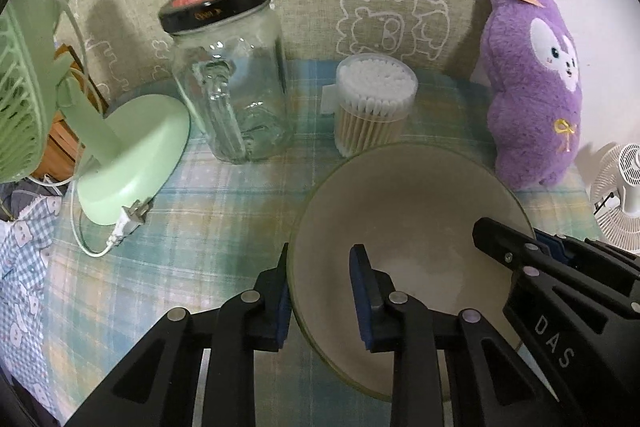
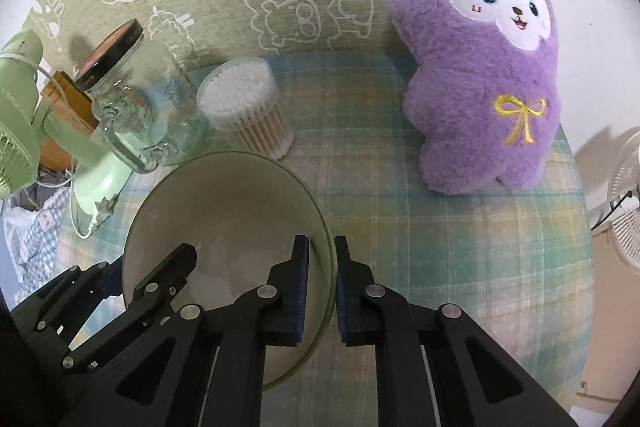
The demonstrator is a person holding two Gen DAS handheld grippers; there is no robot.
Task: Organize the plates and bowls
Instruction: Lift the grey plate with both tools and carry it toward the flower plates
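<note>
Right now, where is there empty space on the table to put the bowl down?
The biggest bare patch of checked tablecloth lies between the bowl and the purple plush toy. A smaller one lies in front of the green fan base. The back is crowded: glass jar, cotton swab tub.

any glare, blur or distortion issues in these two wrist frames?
Left wrist: heavy fisheye bending, black vignette corners, highlights on the glass jar, bowl sharp. Right wrist: same bending, jar stretched near the edge, plush toy crisp, its soft shadow on the wall.
</note>
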